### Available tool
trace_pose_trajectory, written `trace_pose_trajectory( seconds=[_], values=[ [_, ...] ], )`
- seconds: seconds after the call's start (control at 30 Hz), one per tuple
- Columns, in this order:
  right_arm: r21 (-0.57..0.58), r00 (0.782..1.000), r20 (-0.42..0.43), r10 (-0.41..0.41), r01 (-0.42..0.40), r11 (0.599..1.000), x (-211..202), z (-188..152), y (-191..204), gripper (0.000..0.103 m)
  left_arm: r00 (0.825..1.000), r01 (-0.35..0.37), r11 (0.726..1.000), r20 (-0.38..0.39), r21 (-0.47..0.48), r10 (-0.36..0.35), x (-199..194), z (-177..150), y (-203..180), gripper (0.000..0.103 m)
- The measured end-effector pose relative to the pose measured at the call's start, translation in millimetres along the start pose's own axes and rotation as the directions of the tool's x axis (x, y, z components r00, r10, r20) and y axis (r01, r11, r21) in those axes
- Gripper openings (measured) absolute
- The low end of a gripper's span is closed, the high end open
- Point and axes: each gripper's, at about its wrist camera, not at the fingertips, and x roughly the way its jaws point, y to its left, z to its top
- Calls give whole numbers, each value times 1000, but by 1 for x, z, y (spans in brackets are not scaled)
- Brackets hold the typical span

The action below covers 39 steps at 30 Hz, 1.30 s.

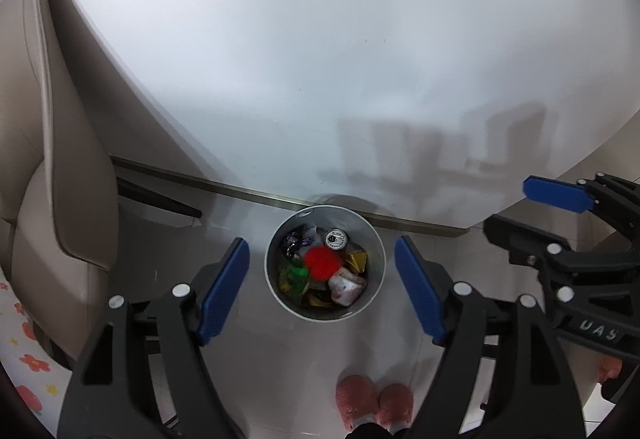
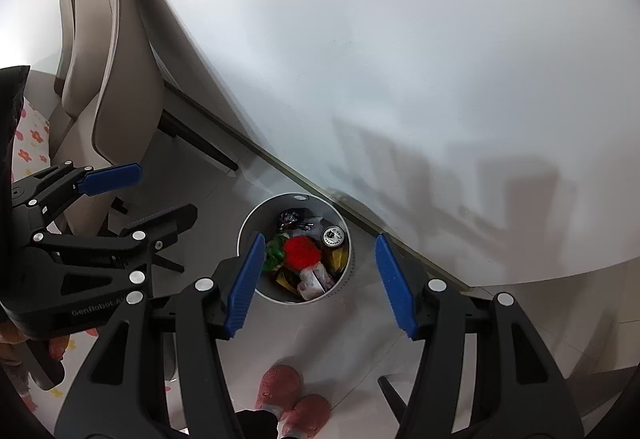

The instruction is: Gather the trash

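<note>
A round grey trash bin stands on the pale tiled floor, just below the edge of a wide white surface, and serves as the landmark here. Inside the bin lie a red fuzzy ball near the middle, a drink can standing on end toward the surface side, a green wrapper, a gold wrapper, a dark printed wrapper and a crumpled white-and-pink packet. The left gripper hangs above the bin with its blue fingers spread wide apart and nothing between them. The right gripper also points down over the bin, fingers apart and empty. A beige chair stands beside the surface, away from the bin, and pink slippers show on the floor on the bin's near side.
</note>
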Motion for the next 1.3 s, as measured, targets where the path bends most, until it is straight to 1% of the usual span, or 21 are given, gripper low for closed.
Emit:
trace_pose_trajectory(
  seconds=[0.07, 0.13, 0.3, 0.4, 0.53, 0.63, 0.67, 0.7, 0.73, 0.77, 0.8, 0.87, 0.93, 1.03, 1.1, 1.17, 1.3],
  values=[
    [-4, 1000, 5, -6, 6, 1000, -10, 0, 1, 57, 999, -32, 999, -3, 3, 32, -5, 0, 3, 75],
    [-15, 1000, 10, -14, 15, 1000, -24, 0, 6, 58, 998, -57, 998, 1, -6, 57, -20, -1, 6, 75],
    [-73, 1000, 27, -10, 12, 997, -66, 3, 23, 60, 996, -79, 991, 32, -105, 83, -73, -8, 22, 75],
    [-137, 999, 51, -1, 8, 991, -96, 3, 40, 62, 990, -132, 979, 36, -157, 140, -105, -19, 31, 75],
    [-214, 996, 67, 53, -37, 976, -134, 3, 68, 62, 981, -181, 955, 31, -235, 194, -150, -37, 38, 75],
    [-289, 990, 80, 118, -90, 953, -168, 2, 95, 63, 969, -224, 930, 37, -292, 244, -192, -57, 43, 75],
    [-313, 987, 88, 138, -104, 944, -181, 1, 104, 65, 964, -240, 920, 33, -310, 263, -206, -63, 44, 75],
    [-332, 983, 92, 160, -121, 936, -191, -1, 112, 71, 959, -257, 907, 29, -334, 283, -221, -71, 45, 75],
    [-356, 977, 93, 193, -149, 923, -203, -3, 122, 74, 954, -269, 894, 25, -359, 298, -234, -81, 47, 75],
    [-379, 972, 91, 218, -169, 910, -213, -7, 132, 74, 949, -281, 880, 24, -384, 314, -249, -89, 48, 75],
    [-412, 966, 88, 243, -187, 892, -225, -10, 143, 74, 941, -299, 861, 20, -410, 337, -264, -100, 48, 78],
    [-484, 954, 80, 289, -216, 848, -246, -18, 167, 75, 924, -336, 824, 10, -457, 382, -291, -120, 50, 80],
    [-545, 941, 68, 331, -243, 802, -264, -27, 188, 76, 905, -369, 777, -4, -510, 426, -319, -144, 53, 81],
    [-623, 922, 39, 385, -278, 731, -284, -44, 218, 78, 881, -399, 699, -38, -594, 471, -356, -183, 55, 81],
    [-659, 912, 15, 411, -300, 690, -295, -54, 238, 78, 868, -413, 639, -69, -649, 492, -381, -212, 58, 81],
    [-699, 900, -20, 436, -325, 638, -305, -66, 258, 78, 853, -425, 576, -97, -699, 512, -406, -240, 61, 81],
    [-750, 883, -90, 461, -365, 552, -327, -90, 294, 79, 824, -450, 459, -158, -766, 545, -456, -289, 63, 81]
  ],
)
